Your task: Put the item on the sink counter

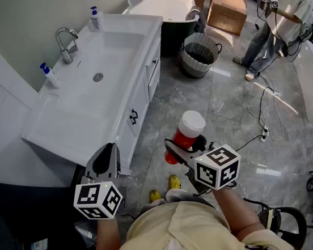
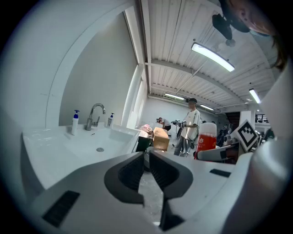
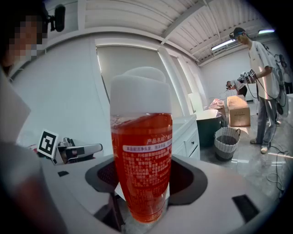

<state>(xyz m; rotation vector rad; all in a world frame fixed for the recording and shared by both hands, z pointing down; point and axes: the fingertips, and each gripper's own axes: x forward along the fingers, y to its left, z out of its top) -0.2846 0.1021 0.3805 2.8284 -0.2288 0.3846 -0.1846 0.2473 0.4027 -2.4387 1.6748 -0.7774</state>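
Our right tool (image 3: 143, 180): jaws wide, clamped on red bottle (image 3: 142, 151), upright, white cap on top. Our left tool (image 2: 146, 170): jaws closed together, nothing between them. We see bottle held over floor (image 1: 228, 102), beside sink desk (image 1: 60, 120), not on it.

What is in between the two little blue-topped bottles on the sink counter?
The curved silver faucet stands between the far bottle and the near bottle. The head view shows it best.
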